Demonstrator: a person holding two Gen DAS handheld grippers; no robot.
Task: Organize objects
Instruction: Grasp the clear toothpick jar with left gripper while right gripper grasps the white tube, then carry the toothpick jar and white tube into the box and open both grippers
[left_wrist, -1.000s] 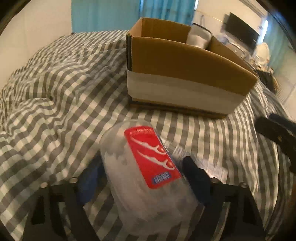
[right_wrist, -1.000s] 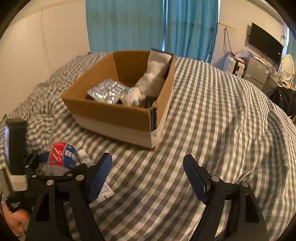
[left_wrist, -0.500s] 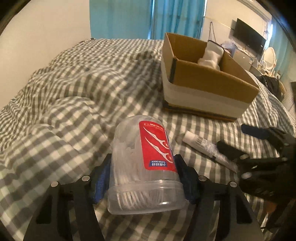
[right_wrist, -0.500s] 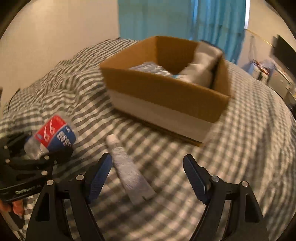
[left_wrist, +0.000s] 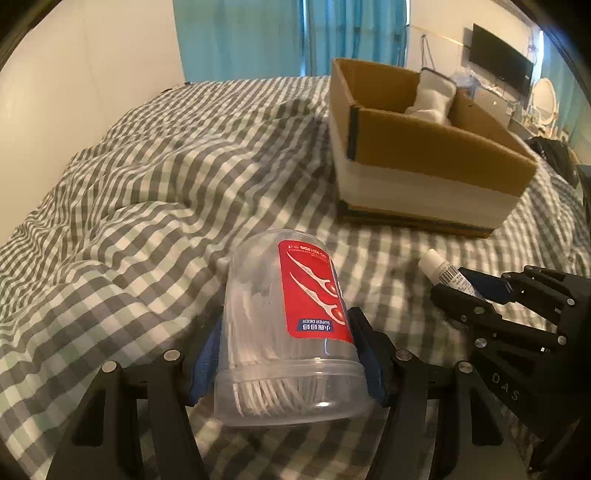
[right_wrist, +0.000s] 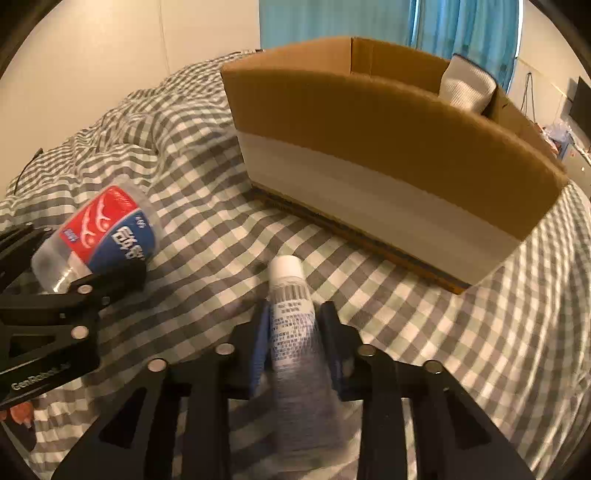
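My left gripper (left_wrist: 286, 354) is shut on a clear plastic jar of floss picks (left_wrist: 288, 325) with a red label, held above the checked bed cover. The jar also shows in the right wrist view (right_wrist: 99, 232), at the left. My right gripper (right_wrist: 295, 332) is shut on a white tube (right_wrist: 291, 325) with a barcode and a white cap, lying on the bed. The tube's cap end shows in the left wrist view (left_wrist: 439, 267), between the right gripper's fingers (left_wrist: 480, 284). An open cardboard box (right_wrist: 388, 155) stands beyond both.
The box (left_wrist: 424, 162) holds a white rolled cloth (left_wrist: 432, 96). The rumpled grey-and-white checked bed cover (left_wrist: 147, 206) spreads to the left. A white wall and blue curtains (left_wrist: 280, 37) stand behind. A TV (left_wrist: 498, 62) and furniture are at the far right.
My right gripper came down over the white tube and shut on it. My left gripper, with the jar held, pulled back and turned left, so the box sits further right.
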